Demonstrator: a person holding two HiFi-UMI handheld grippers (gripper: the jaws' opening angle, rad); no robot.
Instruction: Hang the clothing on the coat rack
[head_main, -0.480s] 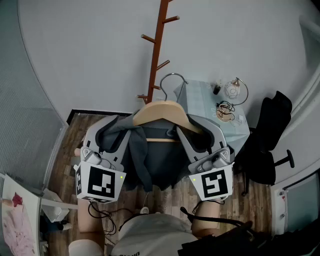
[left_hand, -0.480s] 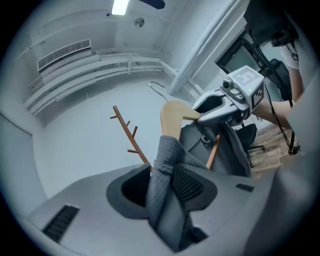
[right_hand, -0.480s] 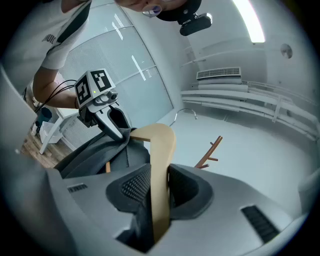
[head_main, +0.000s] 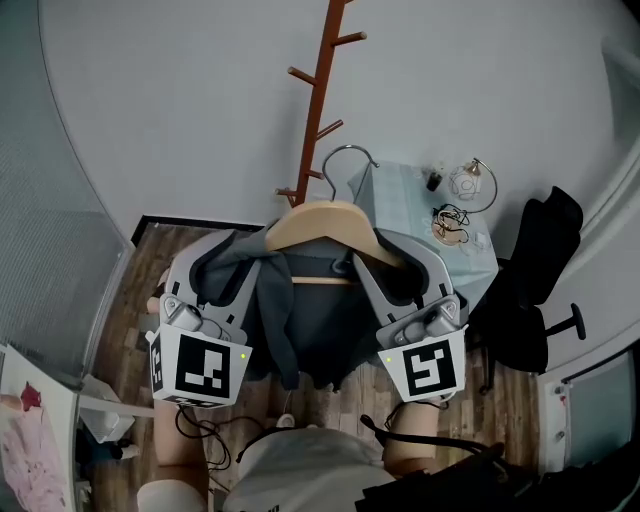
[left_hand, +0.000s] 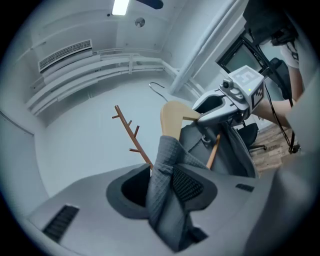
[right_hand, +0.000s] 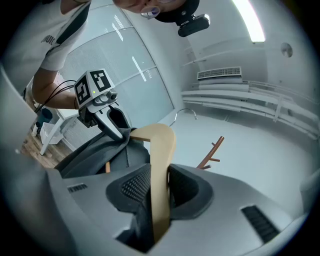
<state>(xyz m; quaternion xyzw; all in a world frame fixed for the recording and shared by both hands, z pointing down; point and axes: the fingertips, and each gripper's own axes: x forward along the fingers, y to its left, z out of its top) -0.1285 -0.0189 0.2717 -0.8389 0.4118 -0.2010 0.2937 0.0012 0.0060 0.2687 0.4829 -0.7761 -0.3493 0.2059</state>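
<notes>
- Grey wall (head_main: 180, 100) fills the space in front of me, and a brown wood floor (head_main: 140, 290) lies below it.
- My left gripper (left_hand: 165, 187) is pinching a fold of the grey clothing (head_main: 310, 320).
- My right gripper (right_hand: 157, 192) is pinching one arm of the wooden hanger (head_main: 335, 222).
- The clothing hangs on the hanger, up in the air between my two grippers.
- The hanger's metal hook (head_main: 347, 152) is near the coat rack (head_main: 316, 120), but it is not on a peg.
- A small table (head_main: 400, 195) with a blue cloth stands to the right of the rack, and a black chair (head_main: 535, 270) is beside it.
</notes>
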